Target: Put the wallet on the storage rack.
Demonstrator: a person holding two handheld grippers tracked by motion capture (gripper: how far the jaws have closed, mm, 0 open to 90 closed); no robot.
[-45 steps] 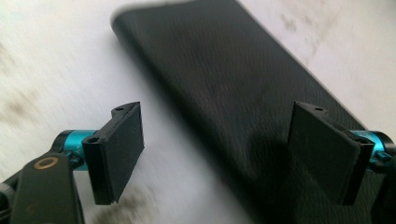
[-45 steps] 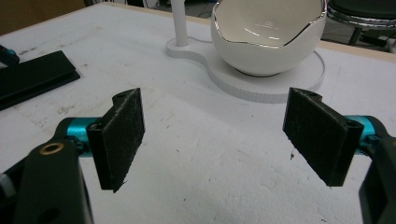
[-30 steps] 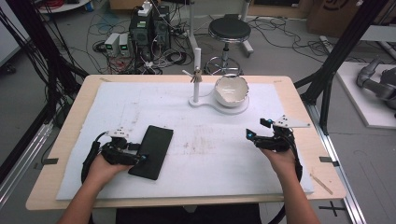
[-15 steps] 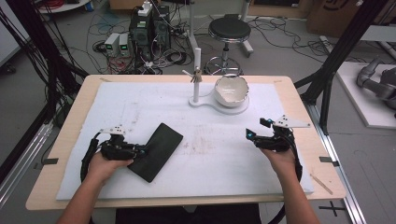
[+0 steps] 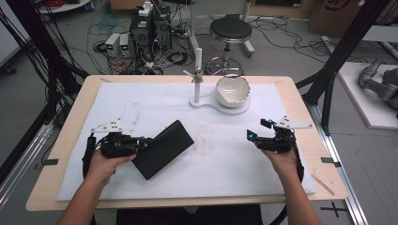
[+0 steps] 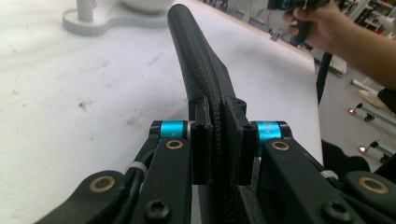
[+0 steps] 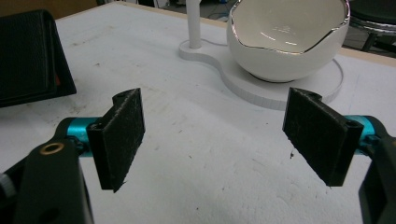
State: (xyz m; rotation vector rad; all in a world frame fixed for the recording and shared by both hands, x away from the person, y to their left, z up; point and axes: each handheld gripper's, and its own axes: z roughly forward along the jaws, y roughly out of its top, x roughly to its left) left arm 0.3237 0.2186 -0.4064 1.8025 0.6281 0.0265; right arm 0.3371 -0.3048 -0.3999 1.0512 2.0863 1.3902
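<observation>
A black textured wallet (image 5: 163, 148) lies slantwise on the white mat, left of centre. My left gripper (image 5: 144, 144) is shut on its near edge; in the left gripper view the wallet (image 6: 201, 70) runs away from the closed jaws, pinched between the pads (image 6: 201, 144). My right gripper (image 5: 257, 131) hovers open at the right of the mat with nothing between its pads (image 7: 122, 135). A white egg-shaped bowl (image 5: 232, 90) sits on a white stand base (image 5: 213, 104) with an upright post (image 5: 197, 70) at the back centre. The bowl (image 7: 289, 37) lies ahead of the right jaws.
The white mat (image 5: 141, 108) covers most of the wooden table (image 5: 84, 93). Beyond the far edge stand a round stool (image 5: 230, 29) and electronics boxes with cables (image 5: 141, 33). Black frame posts (image 5: 338, 51) rise at the right.
The wallet has swung from nearly straight to slanted, its far end now pointing up and right, with the left gripper shut on it. The right gripper has stayed in place, open.
</observation>
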